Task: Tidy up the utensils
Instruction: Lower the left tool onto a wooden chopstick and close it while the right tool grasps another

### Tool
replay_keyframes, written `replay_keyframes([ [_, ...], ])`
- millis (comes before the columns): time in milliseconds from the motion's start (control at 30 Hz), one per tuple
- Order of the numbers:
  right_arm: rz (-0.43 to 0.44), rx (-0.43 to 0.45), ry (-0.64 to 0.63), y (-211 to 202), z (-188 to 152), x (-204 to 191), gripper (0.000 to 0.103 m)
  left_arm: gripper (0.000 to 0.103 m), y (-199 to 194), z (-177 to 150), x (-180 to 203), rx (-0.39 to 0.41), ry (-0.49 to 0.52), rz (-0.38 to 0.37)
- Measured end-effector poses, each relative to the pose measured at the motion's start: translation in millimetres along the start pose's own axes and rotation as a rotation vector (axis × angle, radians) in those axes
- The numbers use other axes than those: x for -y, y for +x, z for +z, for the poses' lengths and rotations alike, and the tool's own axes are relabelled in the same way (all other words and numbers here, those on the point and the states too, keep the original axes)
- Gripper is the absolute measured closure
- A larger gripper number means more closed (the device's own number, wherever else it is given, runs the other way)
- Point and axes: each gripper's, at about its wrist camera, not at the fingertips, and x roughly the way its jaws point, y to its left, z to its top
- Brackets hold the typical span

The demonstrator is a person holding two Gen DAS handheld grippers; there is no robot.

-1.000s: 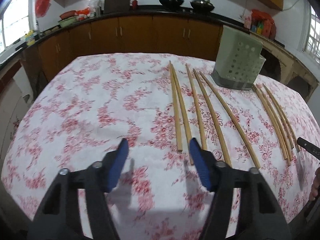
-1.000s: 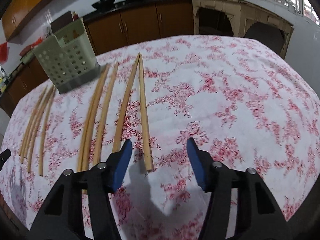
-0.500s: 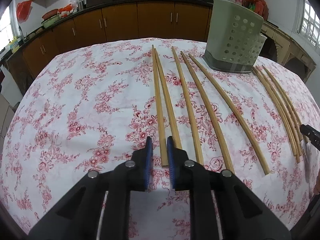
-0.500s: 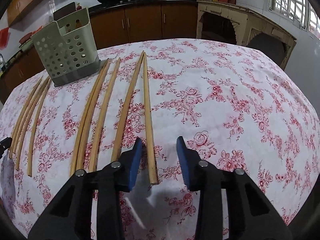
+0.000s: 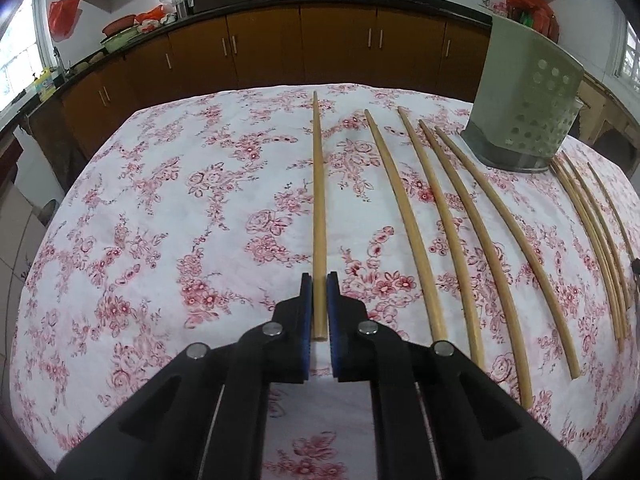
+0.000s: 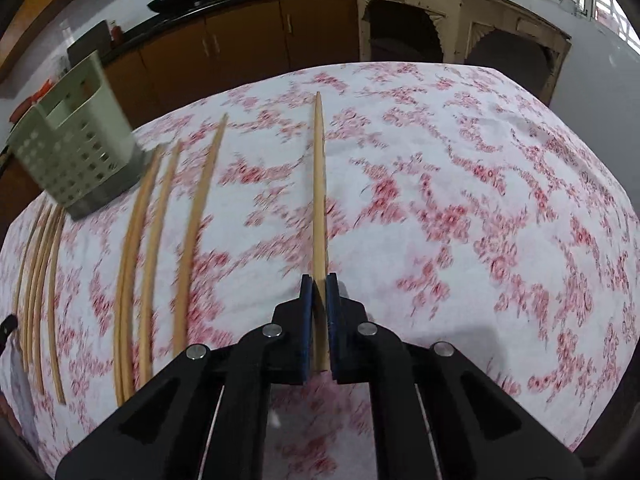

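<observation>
Now both grippers are pinching chopsticks over the flowered tablecloth [image 5: 168, 216] that is covering the worktop. The left gripper [image 5: 319, 312] is clamping its blue pads [image 5: 306, 312] on the near end of one chopstick [image 5: 319, 216], which is pointing straight away from the camera toward the brown cabinets [image 5: 264, 52]. Its jaws are pressed in against the stick, with only the stick between them.

The right gripper [image 6: 319, 316] is doing the same with another chopstick [image 6: 319, 192]; its jaws have just been closing and are now squeezing the stick's near end. The cloth in this view is blurring, while the held stick is staying sharp.

The green holder [image 5: 524, 104], a pale perforated caddy, is standing upright at the far side of the worktop. In the left view, four loose chopsticks [image 5: 452, 232] are lying side by side on the cloth between the held stick and the holder, their far tips reaching toward the holder's base. Another bundle of thinner chopsticks [image 5: 592, 232] is lying beyond the holder, toward the right edge of that view.

In the right view the holder [image 6: 76, 140] is sitting at the far left, with loose chopsticks [image 6: 160, 248] lying between it and the pinched stick, and the thinner bundle [image 6: 38, 272] lying on the holder's other side.
</observation>
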Motion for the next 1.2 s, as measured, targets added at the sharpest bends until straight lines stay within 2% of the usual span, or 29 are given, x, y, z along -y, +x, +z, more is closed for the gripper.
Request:
replay_keyframes([
  [433,-0.041,0.075,-0.047,-1.4,-8.9,-5.5,0.095,0.085,-5.2,-7.6,1.0,0.017,-0.003,-0.013],
  [1067,-0.04,0.081,-0.056,-3.7,-12.1,-6.4,0.095,0.084,-6.2,-9.9,-3.0,0.017,-0.022,-0.004],
  [1200,-0.034,0.081,-0.054,-3.9,-12.3,-5.9,0.095,0.09,-6.1,-9.9,-3.9,0.017,-0.026,-0.002],
])
